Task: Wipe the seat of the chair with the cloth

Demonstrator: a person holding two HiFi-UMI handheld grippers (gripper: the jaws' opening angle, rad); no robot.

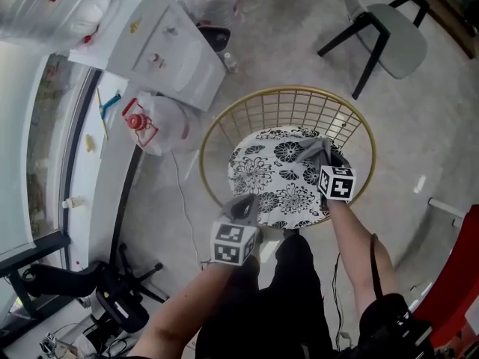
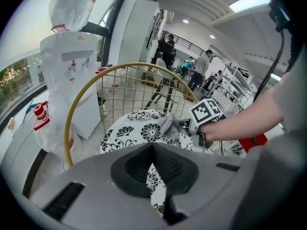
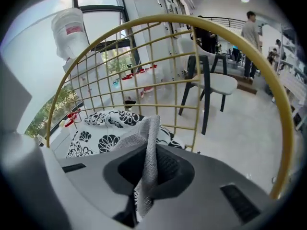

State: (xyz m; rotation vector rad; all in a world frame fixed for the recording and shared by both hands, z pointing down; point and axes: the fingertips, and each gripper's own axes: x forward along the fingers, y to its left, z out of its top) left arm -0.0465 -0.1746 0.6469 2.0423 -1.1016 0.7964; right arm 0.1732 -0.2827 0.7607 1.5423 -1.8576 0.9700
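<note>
Our right gripper [image 1: 323, 159] pinches the grey mesh cloth [image 3: 149, 138] at the right edge of the black-and-white floral round seat [image 1: 266, 174]; left gripper [image 1: 245, 202] jaws pressed together

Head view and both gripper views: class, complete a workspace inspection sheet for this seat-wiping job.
Surface: floral seat, mostly uncovered.
Job's things: grey cloth on the seat's right side.
Clutter: water dispenser and water jug on the floor, left of the seat.
Grippers: right gripper shut on the grey cloth; left gripper shut, empty, over the seat's front edge.
Cables: white cable on the floor, left of the seat.
Surroundings: grey chair beyond; people far off.
</note>
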